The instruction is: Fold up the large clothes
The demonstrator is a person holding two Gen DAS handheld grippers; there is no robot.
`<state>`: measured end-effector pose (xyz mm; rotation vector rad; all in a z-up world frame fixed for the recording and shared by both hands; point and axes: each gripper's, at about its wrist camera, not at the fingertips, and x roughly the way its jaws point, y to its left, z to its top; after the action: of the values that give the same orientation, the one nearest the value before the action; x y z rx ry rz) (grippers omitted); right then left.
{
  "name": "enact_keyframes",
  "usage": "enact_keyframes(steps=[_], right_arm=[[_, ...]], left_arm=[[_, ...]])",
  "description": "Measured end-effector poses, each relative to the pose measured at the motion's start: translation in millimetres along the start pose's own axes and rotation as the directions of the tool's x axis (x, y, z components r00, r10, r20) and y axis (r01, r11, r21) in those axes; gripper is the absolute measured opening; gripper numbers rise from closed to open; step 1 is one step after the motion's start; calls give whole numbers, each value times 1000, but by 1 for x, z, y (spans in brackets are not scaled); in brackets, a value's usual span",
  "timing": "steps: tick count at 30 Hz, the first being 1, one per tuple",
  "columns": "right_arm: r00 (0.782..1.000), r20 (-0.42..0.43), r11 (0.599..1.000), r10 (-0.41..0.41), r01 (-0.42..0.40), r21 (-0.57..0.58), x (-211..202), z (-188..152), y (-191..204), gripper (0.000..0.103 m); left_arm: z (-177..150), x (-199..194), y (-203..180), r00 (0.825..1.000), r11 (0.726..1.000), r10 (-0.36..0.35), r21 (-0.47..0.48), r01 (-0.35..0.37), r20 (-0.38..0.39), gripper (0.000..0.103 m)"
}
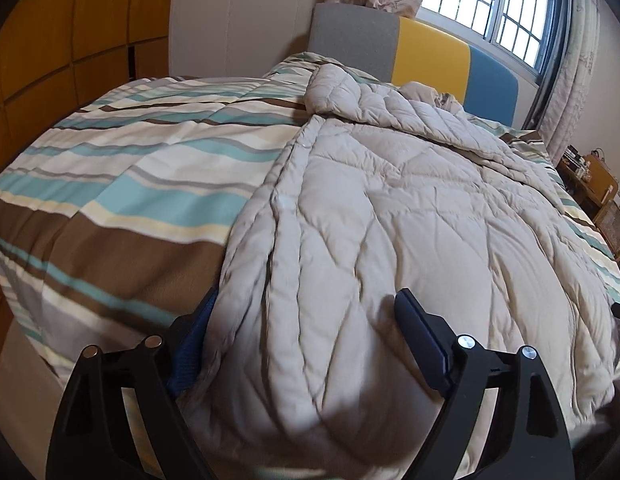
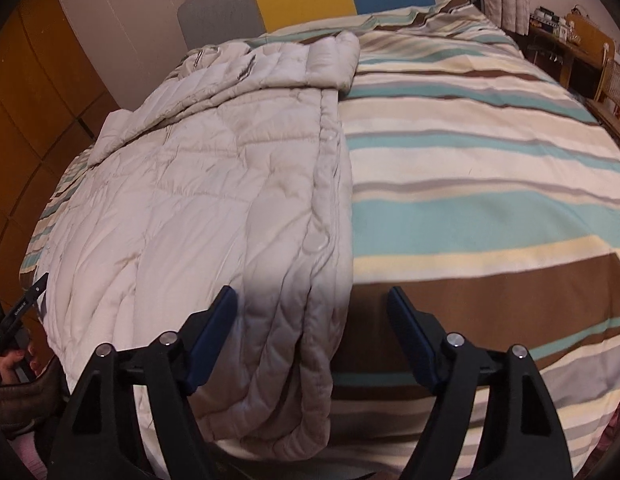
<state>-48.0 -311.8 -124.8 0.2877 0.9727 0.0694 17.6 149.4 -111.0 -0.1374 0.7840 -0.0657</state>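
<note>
While the beige quilted coat (image 1: 390,208) lies spread on the striped bed (image 1: 130,168) | left claw (image 1: 306,320) wide, fingers astride the coat's near hem, left finger partly hidden by fabric | right claw (image 2: 312,308) wide, over the coat's buttoned edge | headboard (image 1: 430,48) behind.
</note>
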Motion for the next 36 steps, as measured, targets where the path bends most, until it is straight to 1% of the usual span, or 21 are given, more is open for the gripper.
enact_keyframes(steps=[3,4,5,6,7,8,10,11,13,15,17,20,23,26,29,31,32,36], right_arm=[[999,-37,999,37,-36,23,2,-7,-1,65],[997,-51,998,56,-54,31,3,-10,-2,60],[996,-54,997,70,-68,35,4,-12,-1,52],[994,-56,995,97,-95,30,4,-13,1,45],[992,-58,993,116,-114,25,5,-13,3,34],[988,-56,990,142,-141,18,5,-11,5,27],[986,-37,986,165,-165,11,1,-8,8,18],[982,-16,982,191,-190,17,-3,-4,8,16],[971,30,971,235,-236,43,-13,5,6,14],[959,87,960,271,-276,54,-26,19,4,14],[949,124,954,291,-298,41,-36,32,7,14],[934,174,945,312,-323,43,-45,56,10,14],[921,217,937,324,-344,58,-46,83,9,13],[912,258,934,319,-349,76,-39,113,6,13],[907,278,931,317,-354,93,-25,144,4,13],[909,284,933,306,-346,99,-16,163,2,13],[911,283,934,301,-342,107,-7,176,2,13],[917,277,933,286,-332,137,21,210,-3,13]], left_arm=[[-7,-2,0,999,1000,-25,2,25,-28,86],[-9,-1,-2,999,999,-35,5,35,-39,84],[-11,0,-3,997,999,-50,10,50,-55,79],[-13,0,-3,996,998,-56,13,57,-65,76],[-15,0,-5,995,998,-67,15,69,-77,62],[-15,-2,-7,993,996,-86,20,88,-84,40],[-13,-6,-11,989,993,-117,23,119,-96,26],[-10,-9,-14,986,990,-135,24,138,-94,21],[-1,-16,-15,985,987,-159,17,161,-72,17],[16,-27,-11,979,979,-202,-27,201,-26,15],[32,-35,-7,972,971,-233,-54,234,17,14],[56,-42,-10,963,962,-262,-60,266,61,14],[82,-43,-13,949,950,-299,-68,306,99,14],[114,-34,-19,944,947,-305,-64,315,128,14],[144,-21,-24,943,948,-302,-56,312,142,14],[164,-7,-28,944,951,-296,-46,305,146,14],[175,2,-31,947,954,-290,-38,298,139,14],[212,43,-41,956,961,-273,-13,275,104,14]])
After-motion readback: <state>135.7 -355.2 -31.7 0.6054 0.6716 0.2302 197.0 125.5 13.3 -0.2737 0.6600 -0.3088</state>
